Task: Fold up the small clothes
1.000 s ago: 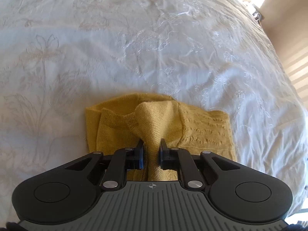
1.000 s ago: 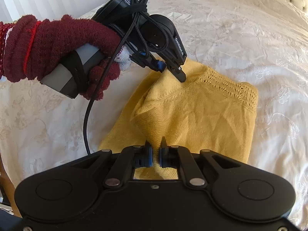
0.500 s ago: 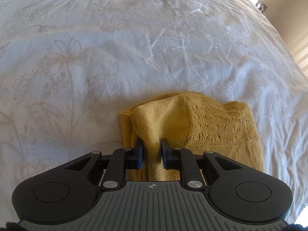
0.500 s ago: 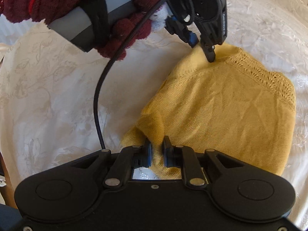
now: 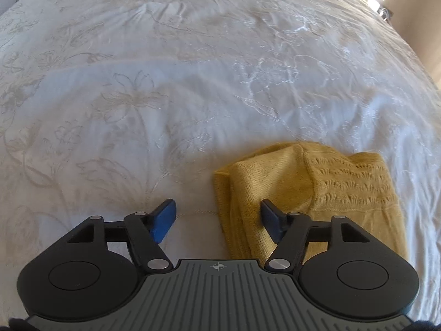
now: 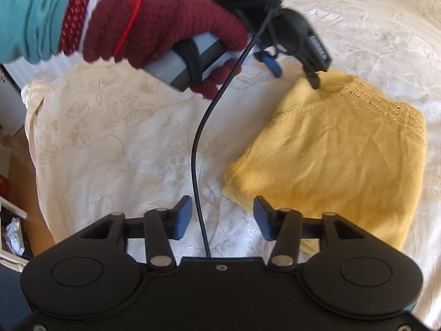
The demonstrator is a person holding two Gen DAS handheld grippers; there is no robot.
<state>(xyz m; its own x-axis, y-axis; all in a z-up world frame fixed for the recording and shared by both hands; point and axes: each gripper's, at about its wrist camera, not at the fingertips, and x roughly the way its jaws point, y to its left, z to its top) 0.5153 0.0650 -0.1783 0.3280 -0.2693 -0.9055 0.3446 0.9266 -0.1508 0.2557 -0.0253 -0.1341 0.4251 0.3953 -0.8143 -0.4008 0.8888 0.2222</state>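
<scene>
**Mustard knit, both grippers let go**

Mustard-yellow wool lies nearest of all: the small knitted garment (image 6: 339,154) sits folded into a compact block on the white embroidered bedspread (image 5: 193,88), its plain-stitch face up and a lacy openwork band along the far edge. In the right wrist view, the right gripper (image 6: 222,218) has its blue-padded fingers spread wide with nothing between them; the garment's near corner lies just beside the right-hand finger, and a black cable (image 6: 197,149) hangs down through the gap.

Further off in that view, a hand in a dark red knitted glove (image 6: 165,24) holds the left gripper (image 6: 297,69) — its fingers are apart too, one black tip resting on or just above the garment's far corner; I cannot tell which. From the left wrist view, the left gripper (image 5: 217,218) shows the same: fingers wide, the stacked folded edge of the knit lying between them toward the right side, unclamped.

Judging by the soft drape and rounded creases, this piece is light, limp and a little springy — the layers may creep open once released. It is neither slippery nor fragile, though the openwork band could snag a fingertip. A sound hold for any further fold would be at the two corners of the plain-knit edge, pinching every layer together.
</scene>
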